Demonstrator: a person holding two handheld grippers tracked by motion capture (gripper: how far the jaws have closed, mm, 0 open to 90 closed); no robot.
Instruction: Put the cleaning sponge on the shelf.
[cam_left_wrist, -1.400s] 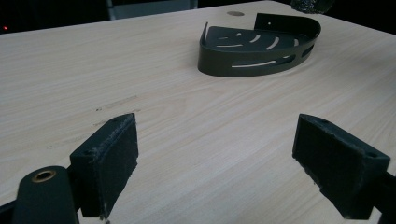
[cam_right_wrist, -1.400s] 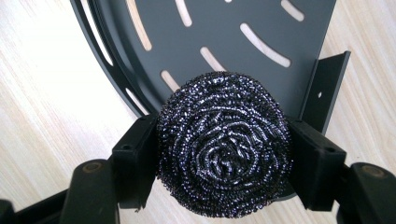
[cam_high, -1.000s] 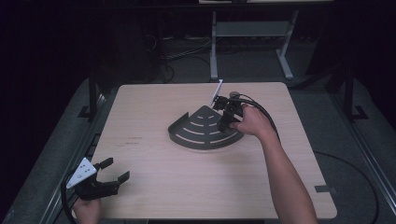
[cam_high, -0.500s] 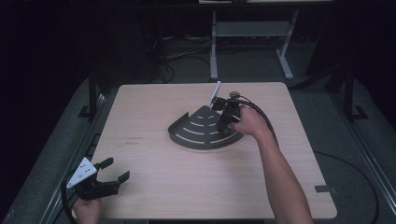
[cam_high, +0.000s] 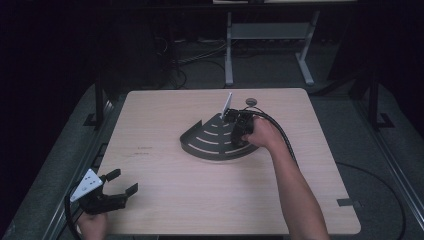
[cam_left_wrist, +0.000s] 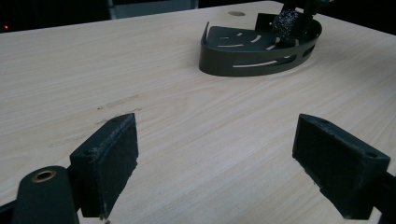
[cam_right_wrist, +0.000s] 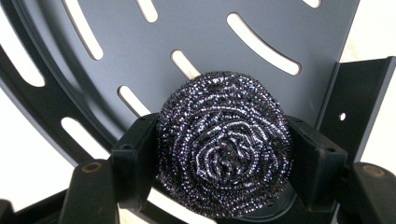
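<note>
The right hand-held gripper (cam_right_wrist: 224, 154) has sunk toward the slotted tray (cam_right_wrist: 196, 42), clamped on a steel scourer (cam_right_wrist: 224, 149).

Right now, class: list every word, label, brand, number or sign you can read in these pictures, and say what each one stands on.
None can be read: no view shows legible text.
Faint dark marks on the table, left of the slotted corner shelf: too small and blurred to tell whether they are writing.
The steel scourer in the right gripper and the left gripper carry no lettering.

table (cam_high: 165, 125): light wood | metal stand (cam_high: 265, 35): behind table | floor: cables (cam_high: 200, 55)
</note>
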